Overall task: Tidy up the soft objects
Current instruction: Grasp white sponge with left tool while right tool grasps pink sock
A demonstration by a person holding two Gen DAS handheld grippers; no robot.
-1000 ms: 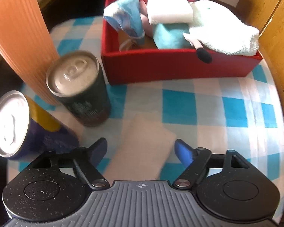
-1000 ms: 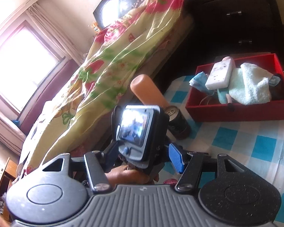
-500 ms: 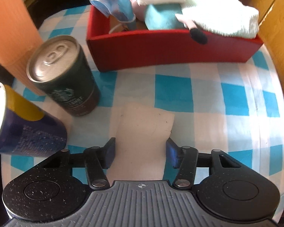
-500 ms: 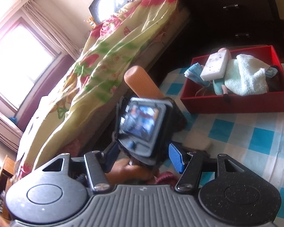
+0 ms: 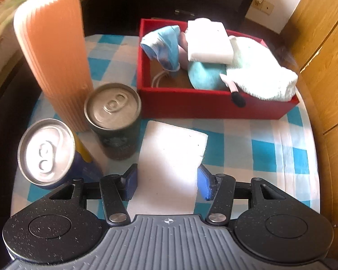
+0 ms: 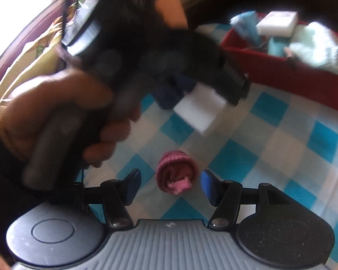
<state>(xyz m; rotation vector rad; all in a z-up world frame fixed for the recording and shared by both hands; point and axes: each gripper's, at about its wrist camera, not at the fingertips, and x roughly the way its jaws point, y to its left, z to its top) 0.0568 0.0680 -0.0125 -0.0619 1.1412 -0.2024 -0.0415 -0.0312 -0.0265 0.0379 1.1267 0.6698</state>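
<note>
My left gripper (image 5: pixel 167 182) is shut on a white sponge (image 5: pixel 171 157) and holds it above the checked cloth; the sponge also shows in the right wrist view (image 6: pixel 200 110) under the left gripper's body. A red box (image 5: pixel 214 106) behind it holds a blue mask (image 5: pixel 163 47), a white sponge block (image 5: pixel 208 42), a teal cloth (image 5: pixel 205 76) and a pale towel (image 5: pixel 259 72). My right gripper (image 6: pixel 170 185) is open, its fingers either side of a rolled pink sock (image 6: pixel 176 174) on the cloth.
A tall ribbed orange container (image 5: pixel 54 60), a dark can (image 5: pixel 115 119) and a blue and yellow can (image 5: pixel 51 153) stand left of the sponge. A wooden cabinet (image 5: pixel 322 56) is on the right. The hand holding the left gripper (image 6: pixel 63 112) fills the right wrist view's left.
My left gripper has closed on the white sponge and lifted it off the cloth. My right gripper has dropped down to the table, and the pink sock now lies between its fingers.
</note>
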